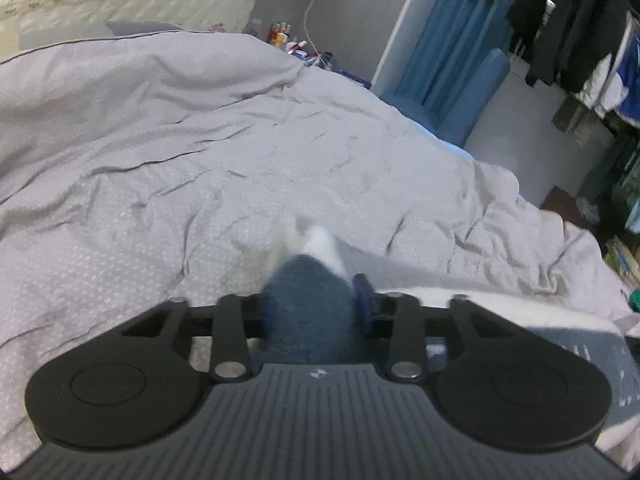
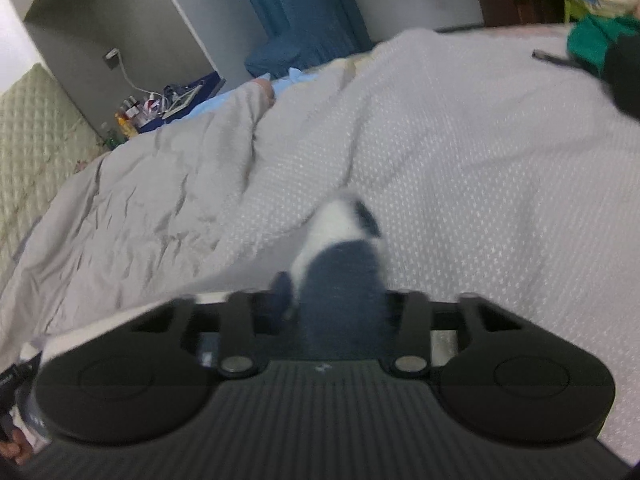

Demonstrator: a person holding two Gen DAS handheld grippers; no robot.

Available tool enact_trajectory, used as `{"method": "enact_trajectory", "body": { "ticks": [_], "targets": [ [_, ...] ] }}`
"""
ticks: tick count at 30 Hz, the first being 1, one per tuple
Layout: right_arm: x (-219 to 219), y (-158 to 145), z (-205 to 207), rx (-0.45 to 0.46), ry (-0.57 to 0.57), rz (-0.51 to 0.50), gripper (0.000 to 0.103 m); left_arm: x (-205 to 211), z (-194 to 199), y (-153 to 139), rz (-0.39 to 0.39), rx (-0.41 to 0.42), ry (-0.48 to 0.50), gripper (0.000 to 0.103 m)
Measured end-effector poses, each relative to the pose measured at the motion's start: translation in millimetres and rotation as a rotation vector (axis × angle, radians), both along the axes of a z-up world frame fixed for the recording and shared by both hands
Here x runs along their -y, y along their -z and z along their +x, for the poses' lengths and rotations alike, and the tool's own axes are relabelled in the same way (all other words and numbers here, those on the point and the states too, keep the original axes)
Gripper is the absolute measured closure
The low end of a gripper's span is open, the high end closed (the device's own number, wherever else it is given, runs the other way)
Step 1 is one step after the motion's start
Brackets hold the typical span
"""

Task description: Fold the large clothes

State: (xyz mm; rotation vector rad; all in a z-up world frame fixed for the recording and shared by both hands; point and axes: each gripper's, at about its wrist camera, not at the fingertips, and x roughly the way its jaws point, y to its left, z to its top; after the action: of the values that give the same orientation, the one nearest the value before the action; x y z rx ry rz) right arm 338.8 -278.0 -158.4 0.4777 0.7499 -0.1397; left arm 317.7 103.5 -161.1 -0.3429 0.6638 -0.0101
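Both grippers hang over the bed (image 1: 160, 140), each clamped on a bunch of the same blue-and-white garment (image 1: 310, 300). The left gripper (image 1: 316, 304) has its jaws closed on a thick wad of fuzzy dark blue cloth; the blue pads press it from either side, and a white part of the fabric pokes out beyond the tips, blurred. More of the garment, white and grey, trails off to the right of that gripper, lying on the grey bedcover.

The right gripper (image 2: 340, 304) also has its jaws shut on a wad of the blue cloth, with white fabric and a dark patch sticking out past the tips. The cover beneath it is pale with a small dotted weave.

Beyond the bed a blue curtain (image 1: 452, 52) hangs by a white frame, dark clothes (image 1: 568, 28) hang on a rail, and small bottles (image 1: 280, 34) stand beside the bed near a white cable.
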Motion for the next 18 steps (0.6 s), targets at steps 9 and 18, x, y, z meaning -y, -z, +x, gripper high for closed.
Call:
{"method": "enact_trajectory", "body": {
  "ticks": [9, 18],
  "targets": [
    [-2, -39, -36, 0.182, -0.003, 0.003, 0.078, -3, -28, -44, -0.034, 0.204, -0.032, 0.076],
    [-7, -36, 4, 0.161, -0.018, -0.064, 0.078, 2, 15, -27, 0.017, 0.146, -0.034, 0.076]
  ]
}}
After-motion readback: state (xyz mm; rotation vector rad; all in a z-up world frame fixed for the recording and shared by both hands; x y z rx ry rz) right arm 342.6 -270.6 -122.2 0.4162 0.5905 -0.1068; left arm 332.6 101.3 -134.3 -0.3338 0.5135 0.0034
